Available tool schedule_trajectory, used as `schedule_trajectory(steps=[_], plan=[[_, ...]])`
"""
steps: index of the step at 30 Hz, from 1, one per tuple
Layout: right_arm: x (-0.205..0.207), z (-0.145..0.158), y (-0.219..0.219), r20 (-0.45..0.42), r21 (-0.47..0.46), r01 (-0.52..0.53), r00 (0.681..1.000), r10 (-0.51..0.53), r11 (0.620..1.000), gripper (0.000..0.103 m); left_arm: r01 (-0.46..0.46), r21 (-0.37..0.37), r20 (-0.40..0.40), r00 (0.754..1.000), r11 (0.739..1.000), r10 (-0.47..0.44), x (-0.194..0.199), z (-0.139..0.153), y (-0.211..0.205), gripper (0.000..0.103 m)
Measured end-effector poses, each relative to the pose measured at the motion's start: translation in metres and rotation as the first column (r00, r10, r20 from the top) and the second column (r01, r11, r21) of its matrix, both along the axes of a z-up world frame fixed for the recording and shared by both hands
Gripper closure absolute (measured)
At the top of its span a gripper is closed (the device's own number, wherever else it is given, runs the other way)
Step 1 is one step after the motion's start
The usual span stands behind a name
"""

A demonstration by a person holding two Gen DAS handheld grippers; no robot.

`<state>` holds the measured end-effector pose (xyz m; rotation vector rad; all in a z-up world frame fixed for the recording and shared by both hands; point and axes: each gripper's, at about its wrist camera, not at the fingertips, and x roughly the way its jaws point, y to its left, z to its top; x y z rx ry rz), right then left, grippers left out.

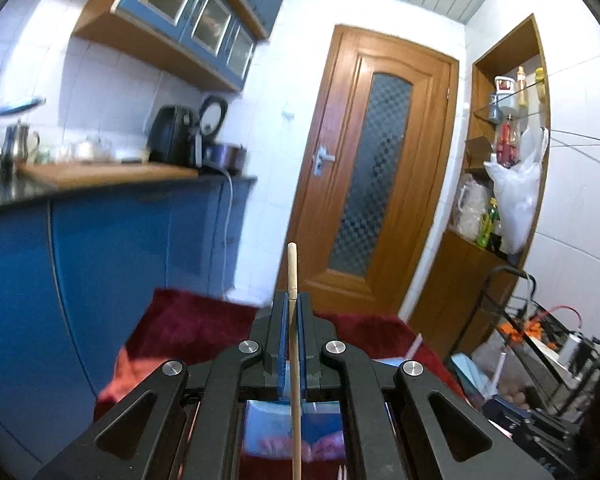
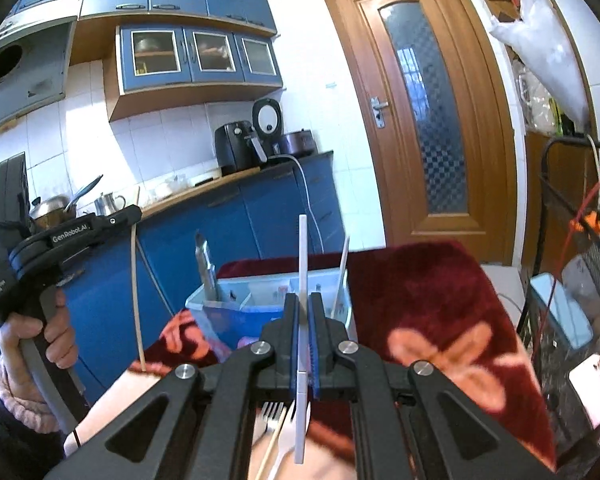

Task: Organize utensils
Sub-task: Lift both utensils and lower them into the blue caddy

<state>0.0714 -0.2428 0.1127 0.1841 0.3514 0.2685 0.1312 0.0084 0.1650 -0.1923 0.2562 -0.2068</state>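
Note:
My left gripper (image 1: 293, 300) is shut on a wooden chopstick (image 1: 292, 272) that stands upright between its pads, raised above the red blanket (image 1: 188, 320). It shows at the left of the right wrist view (image 2: 80, 228), with the chopstick (image 2: 136, 292) hanging down from it. My right gripper (image 2: 303, 304) is shut on a white flat stick (image 2: 302, 256), held upright over the blanket (image 2: 420, 300). A light blue utensil box (image 2: 236, 312) with compartments stands behind it, holding a metal utensil (image 2: 206, 272) and a white stick (image 2: 342, 272). A fork (image 2: 271, 412) and another wooden chopstick (image 2: 270, 446) lie below my right gripper.
A blue kitchen counter (image 2: 260, 208) with an air fryer (image 2: 236, 152) and kettles runs along the left. A wooden door (image 2: 424, 112) stands ahead. A black wire cart (image 2: 572, 280) with loose items is at the right. A white plastic bag (image 1: 516, 200) hangs by wooden shelves.

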Motion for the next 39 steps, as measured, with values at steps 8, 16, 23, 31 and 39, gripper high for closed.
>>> schedule_trajectory(steps=[8,16,23,31,39], plan=[[0.019,0.022,0.007,0.088,-0.027,0.006,0.996,-0.003,1.000,0.097,-0.096,0.012,0.132,0.987,0.995,0.094,0.029,0.019,-0.010,0.099],[0.053,0.034,0.005,0.141,-0.013,0.028,0.990,-0.026,1.000,0.097,-0.197,-0.039,0.168,0.965,0.980,0.200,0.058,0.009,-0.005,0.099],[0.076,0.028,0.008,0.167,-0.037,0.065,0.984,-0.058,0.997,0.097,-0.230,-0.042,0.183,0.955,0.972,0.234,0.071,-0.014,-0.009,0.099],[0.095,0.002,0.017,0.114,-0.093,0.041,0.993,-0.031,0.995,0.097,-0.242,-0.011,0.151,0.959,0.970,0.241,0.078,-0.042,-0.011,0.099],[0.105,-0.013,0.023,0.020,-0.110,0.002,1.000,0.000,0.994,0.097,-0.206,0.020,0.083,0.976,0.978,0.203,0.079,-0.062,-0.009,0.099]])
